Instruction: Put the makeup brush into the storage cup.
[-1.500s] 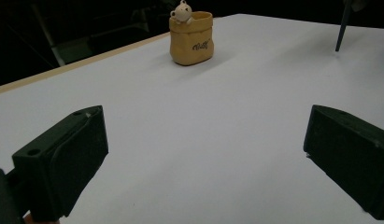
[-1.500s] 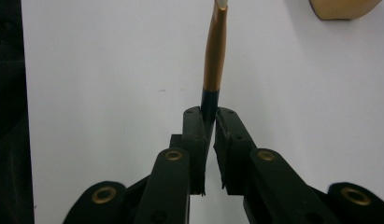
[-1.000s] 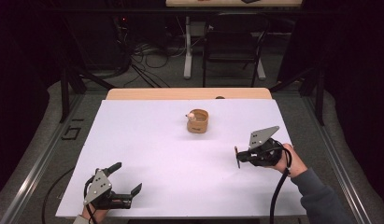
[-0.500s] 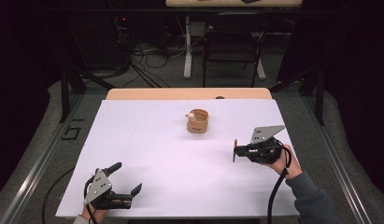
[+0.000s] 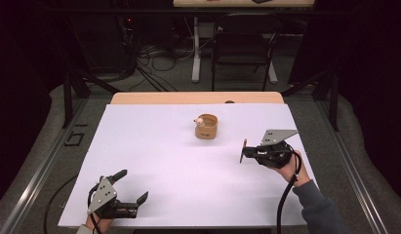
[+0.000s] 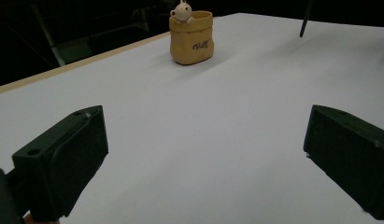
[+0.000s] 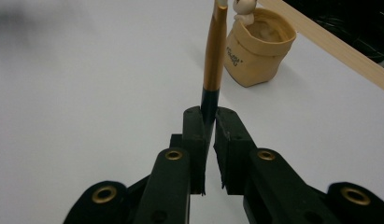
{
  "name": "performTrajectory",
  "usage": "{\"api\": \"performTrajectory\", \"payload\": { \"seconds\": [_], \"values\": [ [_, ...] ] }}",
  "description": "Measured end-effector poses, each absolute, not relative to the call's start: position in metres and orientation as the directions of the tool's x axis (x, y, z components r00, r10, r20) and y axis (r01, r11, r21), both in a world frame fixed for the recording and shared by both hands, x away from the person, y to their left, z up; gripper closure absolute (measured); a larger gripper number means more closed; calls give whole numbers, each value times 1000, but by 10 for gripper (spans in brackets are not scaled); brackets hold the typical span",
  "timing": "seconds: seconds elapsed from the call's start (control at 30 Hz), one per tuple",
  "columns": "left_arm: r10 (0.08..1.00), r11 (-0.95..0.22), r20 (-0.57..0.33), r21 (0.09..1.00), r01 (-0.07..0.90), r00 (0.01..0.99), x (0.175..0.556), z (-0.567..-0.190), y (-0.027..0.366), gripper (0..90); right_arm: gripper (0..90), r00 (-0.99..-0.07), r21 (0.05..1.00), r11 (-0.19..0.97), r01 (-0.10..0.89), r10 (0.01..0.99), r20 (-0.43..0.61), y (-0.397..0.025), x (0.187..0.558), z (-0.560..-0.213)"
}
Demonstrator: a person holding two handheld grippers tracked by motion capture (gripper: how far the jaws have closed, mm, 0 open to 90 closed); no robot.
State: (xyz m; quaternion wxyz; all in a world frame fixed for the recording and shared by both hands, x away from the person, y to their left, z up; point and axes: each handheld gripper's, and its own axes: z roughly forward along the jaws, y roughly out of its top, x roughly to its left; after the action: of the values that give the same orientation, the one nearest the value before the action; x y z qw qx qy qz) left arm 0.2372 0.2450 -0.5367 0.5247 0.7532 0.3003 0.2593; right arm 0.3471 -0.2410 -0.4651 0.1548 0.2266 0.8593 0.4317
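right gripper [image 7: 209,122] clamping pen [image 7: 214,56] by its dark end, long axis running up-frame toward pot [image 7: 257,46] at upper right | pot [image 5: 206,126] sitting frame centre, nearer right gripper [image 5: 244,151] | left gripper [image 5: 133,185] idling lower left, jaws gaping, empty

The high view looks forward and down over the whole table [image 5: 154,146]. Each gripper view sits low and close behind its own jaws, facing outward across the sheet. All three share the yellow pouch [image 5: 206,127], ahead of both claws.
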Motion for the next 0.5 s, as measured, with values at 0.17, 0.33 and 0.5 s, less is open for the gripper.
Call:
{"api": "performTrajectory", "payload": {
  "seconds": [0.17,0.33,0.5],
  "values": [
    [723,-272,77,946,180,687,237,-537,245,0,832,-836,827,498,261,544,-63,-238,350,-463],
    [722,-271,76,945,180,687,238,-537,245,0,832,-826,837,479,267,561,-58,-235,353,-461],
    [722,-272,77,945,180,687,238,-537,245,0,832,-826,847,462,262,562,-51,-231,357,-460]
  ]
}}
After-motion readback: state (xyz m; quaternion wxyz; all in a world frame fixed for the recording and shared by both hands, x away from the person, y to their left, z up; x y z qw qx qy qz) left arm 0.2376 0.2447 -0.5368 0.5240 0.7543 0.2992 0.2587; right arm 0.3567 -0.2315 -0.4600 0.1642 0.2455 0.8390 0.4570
